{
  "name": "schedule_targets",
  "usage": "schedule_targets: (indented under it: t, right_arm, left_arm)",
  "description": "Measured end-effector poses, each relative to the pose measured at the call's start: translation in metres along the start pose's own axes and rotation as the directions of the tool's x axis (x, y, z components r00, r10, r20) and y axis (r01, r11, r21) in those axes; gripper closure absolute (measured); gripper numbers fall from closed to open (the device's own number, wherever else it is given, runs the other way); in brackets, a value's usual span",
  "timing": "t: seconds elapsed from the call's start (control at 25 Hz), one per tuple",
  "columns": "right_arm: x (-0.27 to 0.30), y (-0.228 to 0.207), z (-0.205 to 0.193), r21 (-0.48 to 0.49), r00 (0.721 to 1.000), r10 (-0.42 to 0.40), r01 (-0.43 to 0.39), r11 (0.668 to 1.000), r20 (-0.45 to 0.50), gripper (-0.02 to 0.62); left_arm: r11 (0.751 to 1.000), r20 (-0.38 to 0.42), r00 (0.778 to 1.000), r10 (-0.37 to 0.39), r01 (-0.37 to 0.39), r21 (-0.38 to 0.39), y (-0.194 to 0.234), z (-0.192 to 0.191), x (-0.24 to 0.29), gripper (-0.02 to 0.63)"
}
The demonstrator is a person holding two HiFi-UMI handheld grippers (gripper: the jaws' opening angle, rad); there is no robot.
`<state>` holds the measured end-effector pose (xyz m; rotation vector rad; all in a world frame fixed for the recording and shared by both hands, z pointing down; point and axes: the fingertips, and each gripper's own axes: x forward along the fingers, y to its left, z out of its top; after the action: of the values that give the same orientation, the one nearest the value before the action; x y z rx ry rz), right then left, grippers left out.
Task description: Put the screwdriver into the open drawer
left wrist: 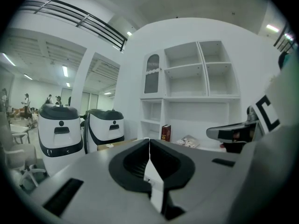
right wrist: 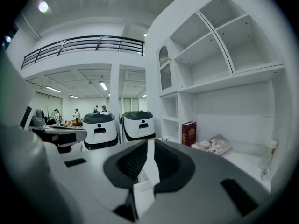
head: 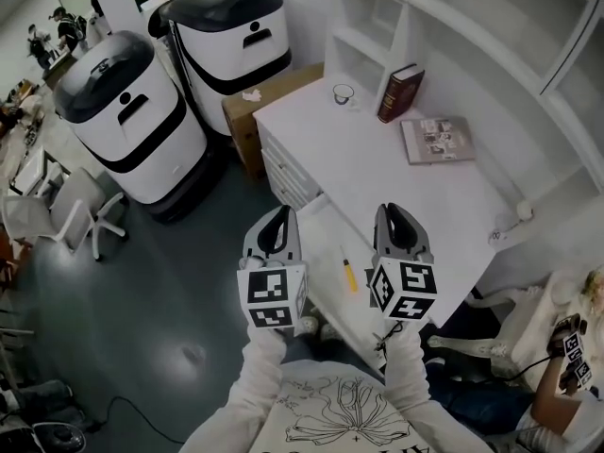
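Note:
A screwdriver (head: 348,271) with a yellow handle lies on a white surface that looks like the pulled-out drawer (head: 326,223) at the front of the white desk (head: 377,163). Held in the air on either side of it are my left gripper (head: 279,217) and my right gripper (head: 394,217), both above it and pointing away from me. Each is shut with nothing between its jaws. The left gripper (left wrist: 149,143) in its own view shows its jaws meeting in a line, and so does the right gripper (right wrist: 150,143) in its own view. Neither gripper view shows the screwdriver.
On the desk stand a red book (head: 400,92), a magazine (head: 437,140) and a small glass (head: 343,93). A cardboard box (head: 264,102) and two big white-and-black machines (head: 127,111) stand to the left. White shelves (head: 491,36) rise behind; a person (head: 557,385) sits at lower right.

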<state>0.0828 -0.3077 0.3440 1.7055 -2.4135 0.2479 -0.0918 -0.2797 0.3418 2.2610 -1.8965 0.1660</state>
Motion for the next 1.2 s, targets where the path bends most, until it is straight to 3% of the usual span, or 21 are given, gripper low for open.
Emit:
schedule_targets:
  t: [0.48,1.2]
  right_arm:
    - [-0.021,0.003,0.015,0.001,0.996,-0.019,0.019,1.000,0.093,0.592]
    - [-0.019,0.011,0.011,-0.004,0.997,-0.005,0.005,1.000,0.082,0.592]
  left_arm:
    - [1.000,0.045,0.999,0.001,-0.001,0.006,-0.006,0.015,-0.017,0.600]
    - [1.000,0.057,0.998,-0.006,0.004,0.019,-0.007,0.020,-0.022,0.600]
